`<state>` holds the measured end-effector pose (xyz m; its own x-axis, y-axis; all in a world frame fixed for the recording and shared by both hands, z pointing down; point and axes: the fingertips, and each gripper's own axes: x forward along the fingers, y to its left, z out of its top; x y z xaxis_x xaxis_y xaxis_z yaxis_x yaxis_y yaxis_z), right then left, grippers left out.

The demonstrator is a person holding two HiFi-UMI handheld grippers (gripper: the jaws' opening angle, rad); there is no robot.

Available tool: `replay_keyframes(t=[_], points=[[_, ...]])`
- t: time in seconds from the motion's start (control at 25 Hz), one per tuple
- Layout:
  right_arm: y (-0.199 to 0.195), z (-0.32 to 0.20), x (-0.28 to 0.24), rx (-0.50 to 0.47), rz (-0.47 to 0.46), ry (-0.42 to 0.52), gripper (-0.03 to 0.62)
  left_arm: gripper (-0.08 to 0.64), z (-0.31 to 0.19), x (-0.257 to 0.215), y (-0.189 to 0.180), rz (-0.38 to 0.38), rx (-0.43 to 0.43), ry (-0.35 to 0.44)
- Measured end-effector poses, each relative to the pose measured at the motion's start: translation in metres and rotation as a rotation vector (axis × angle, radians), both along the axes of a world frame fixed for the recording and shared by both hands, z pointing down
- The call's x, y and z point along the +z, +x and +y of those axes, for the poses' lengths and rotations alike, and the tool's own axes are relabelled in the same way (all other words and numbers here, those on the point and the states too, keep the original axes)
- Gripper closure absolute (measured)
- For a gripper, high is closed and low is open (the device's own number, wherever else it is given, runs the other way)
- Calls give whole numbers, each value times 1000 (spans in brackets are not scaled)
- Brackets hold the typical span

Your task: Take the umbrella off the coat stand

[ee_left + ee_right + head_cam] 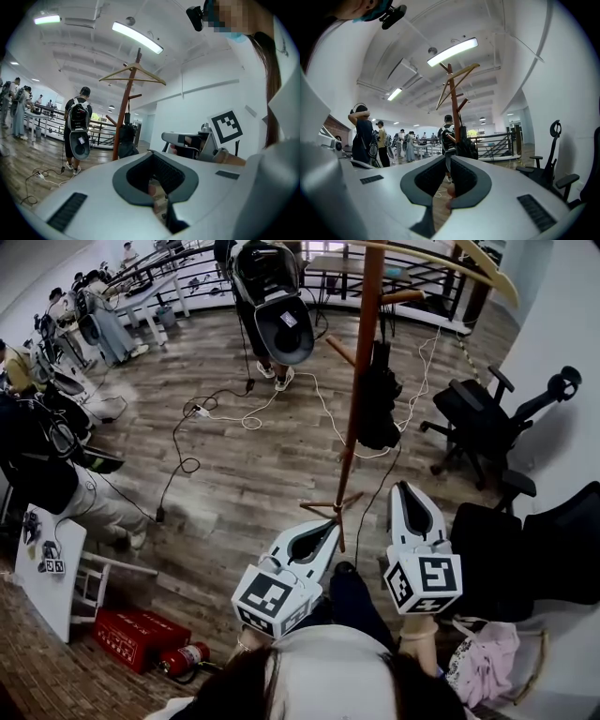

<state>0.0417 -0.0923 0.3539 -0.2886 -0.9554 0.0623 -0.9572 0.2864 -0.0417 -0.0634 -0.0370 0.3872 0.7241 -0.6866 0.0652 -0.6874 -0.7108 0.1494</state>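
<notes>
The person's dark hair (234,690) fills the bottom edge of the head view. Just above it, the left gripper (330,524) and right gripper (402,487) both have their jaws closed together on nothing. The folded black umbrella (378,409) hangs against the coat stand (361,352) in the upper centre, well apart from both grippers. The reach looks not yet begun. Next, one gripper probably needs to open, close round the umbrella and lift it clear of its peg.

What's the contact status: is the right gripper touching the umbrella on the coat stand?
Apart. In the head view, bare floor shows between the right gripper and the black umbrella hanging on the coat stand.
</notes>
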Motion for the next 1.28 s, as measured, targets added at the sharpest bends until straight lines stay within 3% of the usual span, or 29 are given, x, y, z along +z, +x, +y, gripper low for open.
replay_keyframes(t=[0.76, 1.28], points=[[18, -52, -3, -31, -15, -1, 549, 551, -48, -7, 20, -16, -19, 13], [24, -95, 7, -94, -13, -36, 462, 551, -86, -6, 37, -21, -42, 7]])
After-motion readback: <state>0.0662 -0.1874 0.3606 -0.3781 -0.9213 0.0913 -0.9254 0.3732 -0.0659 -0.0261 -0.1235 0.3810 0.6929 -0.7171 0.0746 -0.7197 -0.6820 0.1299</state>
